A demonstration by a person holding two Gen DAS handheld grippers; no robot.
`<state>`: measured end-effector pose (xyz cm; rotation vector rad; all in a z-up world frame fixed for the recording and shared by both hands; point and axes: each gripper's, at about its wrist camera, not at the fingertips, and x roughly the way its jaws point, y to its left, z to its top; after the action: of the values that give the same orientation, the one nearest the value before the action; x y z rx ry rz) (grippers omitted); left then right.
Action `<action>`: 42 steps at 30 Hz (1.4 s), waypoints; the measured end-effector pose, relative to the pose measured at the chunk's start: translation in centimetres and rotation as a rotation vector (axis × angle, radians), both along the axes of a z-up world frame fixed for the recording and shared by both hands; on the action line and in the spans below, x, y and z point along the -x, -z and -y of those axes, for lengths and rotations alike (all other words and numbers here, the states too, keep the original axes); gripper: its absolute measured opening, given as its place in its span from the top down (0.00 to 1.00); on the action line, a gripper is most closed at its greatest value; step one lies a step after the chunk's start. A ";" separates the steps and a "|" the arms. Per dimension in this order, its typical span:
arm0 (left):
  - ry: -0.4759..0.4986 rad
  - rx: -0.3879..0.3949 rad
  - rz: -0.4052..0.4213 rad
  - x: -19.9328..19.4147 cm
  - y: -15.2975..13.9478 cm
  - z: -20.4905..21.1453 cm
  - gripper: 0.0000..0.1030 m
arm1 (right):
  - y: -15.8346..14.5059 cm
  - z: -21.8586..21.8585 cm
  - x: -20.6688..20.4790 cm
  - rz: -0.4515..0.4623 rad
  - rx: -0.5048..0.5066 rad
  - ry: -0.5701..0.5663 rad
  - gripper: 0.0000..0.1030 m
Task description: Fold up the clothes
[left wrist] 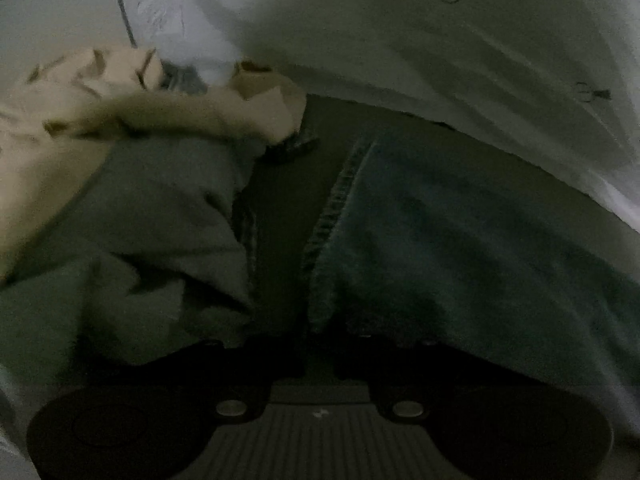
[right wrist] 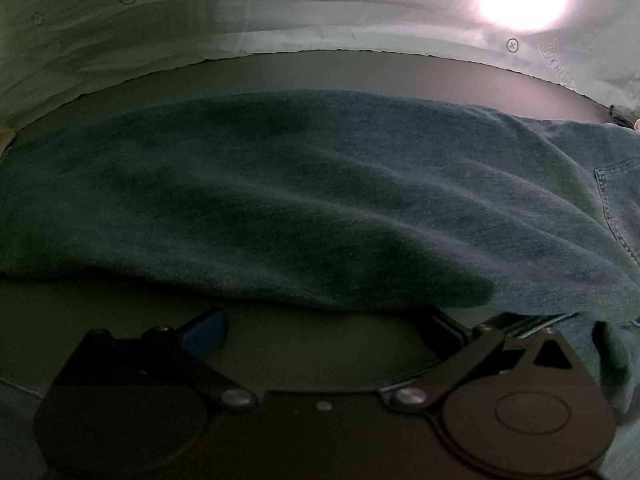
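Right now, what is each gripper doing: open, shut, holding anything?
Left gripper: shut at the hem of the blue denim jeans; a grip on the cloth cannot be told.
Right gripper: open, holding nothing.

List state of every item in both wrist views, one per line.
left gripper: shut, fingers together at the denim edge; whether cloth is pinched, cannot tell
right gripper: open, nothing between fingers
jeans: laid out flat, wrinkled
beige garment: crumpled, unfolded
grey-green garment: bunched beside the jeans
printed sheet: spread out, creased
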<state>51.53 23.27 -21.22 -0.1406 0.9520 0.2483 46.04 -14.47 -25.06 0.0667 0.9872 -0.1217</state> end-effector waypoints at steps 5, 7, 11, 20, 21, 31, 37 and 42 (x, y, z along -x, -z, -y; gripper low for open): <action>0.023 -0.043 -0.052 0.2 1.8 -0.3 0.87 | 0.1 -0.1 0.1 0.007 0.002 0.001 0.00; 0.034 -0.089 -0.047 0.2 2.5 0.4 0.87 | 0.0 0.0 0.0 0.003 0.001 -0.005 0.00; 0.051 -0.177 -0.058 -0.3 2.6 1.7 0.87 | -0.5 0.6 0.0 -0.048 -0.010 -0.040 0.00; -0.003 -0.188 -0.081 -0.6 2.3 2.5 0.87 | -4.5 12.4 6.9 0.052 -0.180 0.197 0.00; -0.011 -0.195 -0.084 -0.7 2.3 2.6 0.87 | -4.8 14.4 7.7 0.071 -0.174 0.241 0.00; -0.097 -0.230 -0.131 -2.1 2.2 3.7 0.88 | -4.7 32.1 6.4 0.163 0.007 0.498 0.00; -0.167 -0.232 -0.164 -3.0 2.1 4.1 0.88 | -3.9 40.3 0.7 0.234 0.077 0.495 0.03; -0.182 -0.298 -0.193 -3.8 2.4 5.3 0.89 | -2.1 44.2 -4.2 0.188 0.015 0.418 0.04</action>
<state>55.30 17.99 -23.63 0.0724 1.0829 0.5760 50.22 -58.71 -22.94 0.2664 0.7732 -0.4971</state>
